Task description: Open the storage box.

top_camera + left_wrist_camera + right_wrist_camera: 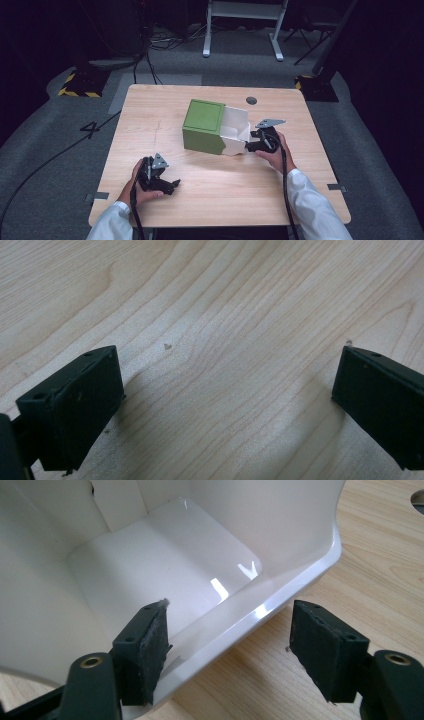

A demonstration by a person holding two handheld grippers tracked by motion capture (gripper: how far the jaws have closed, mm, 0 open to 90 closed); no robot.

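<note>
Right gripper (230,650), jaws apart, straddles the white drawer (280,597) front wall at frame centre; close squarely on the rim before pulling.

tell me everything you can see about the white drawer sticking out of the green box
The white drawer is glossy, plastic-looking, with rounded corners and a scooped front rim. It is pulled partway out of the green box toward the table's right side, upright and empty. The right gripper straddles its front wall, one finger inside and the other outside; the fingers stand apart and do not visibly clamp it.
</note>
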